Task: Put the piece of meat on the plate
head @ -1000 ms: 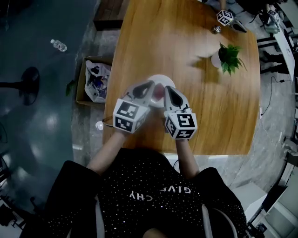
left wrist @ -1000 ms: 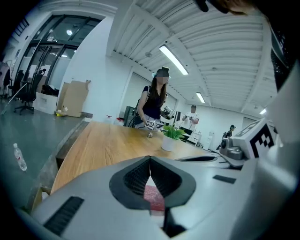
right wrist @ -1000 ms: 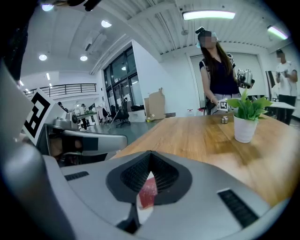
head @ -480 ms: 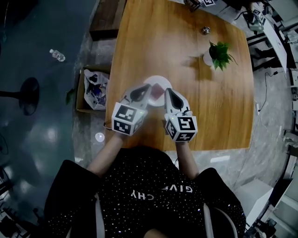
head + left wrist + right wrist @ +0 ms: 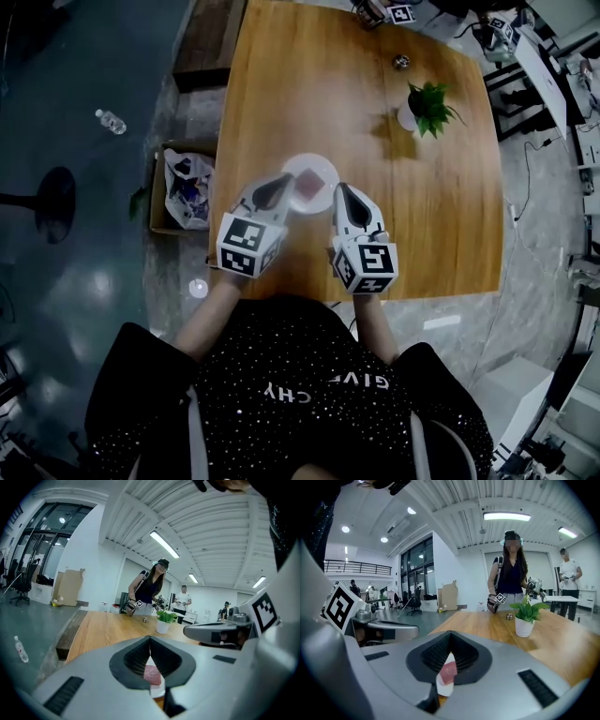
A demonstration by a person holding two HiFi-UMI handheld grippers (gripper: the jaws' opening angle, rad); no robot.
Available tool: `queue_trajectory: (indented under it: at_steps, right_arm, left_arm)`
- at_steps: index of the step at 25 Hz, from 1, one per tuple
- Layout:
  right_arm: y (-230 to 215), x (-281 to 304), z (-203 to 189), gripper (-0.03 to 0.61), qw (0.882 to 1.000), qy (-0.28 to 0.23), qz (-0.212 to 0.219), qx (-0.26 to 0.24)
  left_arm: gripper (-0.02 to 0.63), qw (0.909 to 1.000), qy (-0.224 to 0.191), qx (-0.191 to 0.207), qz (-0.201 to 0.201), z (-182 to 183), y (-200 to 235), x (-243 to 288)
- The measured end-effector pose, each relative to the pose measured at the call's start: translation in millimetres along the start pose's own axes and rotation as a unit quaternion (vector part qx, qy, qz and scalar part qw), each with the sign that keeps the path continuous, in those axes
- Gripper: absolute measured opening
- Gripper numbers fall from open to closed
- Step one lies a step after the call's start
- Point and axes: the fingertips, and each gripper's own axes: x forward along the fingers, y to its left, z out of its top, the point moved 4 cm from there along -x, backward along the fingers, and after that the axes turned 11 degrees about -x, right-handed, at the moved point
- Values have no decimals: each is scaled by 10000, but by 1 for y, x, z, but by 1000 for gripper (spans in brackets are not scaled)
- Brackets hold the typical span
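The left claw and the right claw are held side by side over the near part of the table. Each claw's jaws are seen pressed together at the tips, and nothing is gripped between them. The meat, a flat red piece, is found on the plate, just ahead of both claws and between their tips. In both gripper views the meat and plate are glimpsed through the dark gap behind the closed tips.

A black-and-white square marker is shown on the cube at the back of the left claw, and another on the cube at the back of the right one.

Beyond the right claw, well apart from the plate, a plant in a white pot is seen, with a small metal thing past it. At the table's far end a person is seen with a marker-cubed gripper in hand.

On the wearer's black top, pale lettering is read upside down as "GIV" and "CHY".

To the left claw's left, on the floor, a box with a bag in it and a bottle are seen; their print cannot be read.
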Motion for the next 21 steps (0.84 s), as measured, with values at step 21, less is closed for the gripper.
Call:
queue_trajectory:
  at_steps: [21]
  right_arm:
    - [-7, -15, 2, 11, 9997, 89, -185, -141]
  left_arm:
    - [8, 9999, 58, 46, 83, 0, -5, -6]
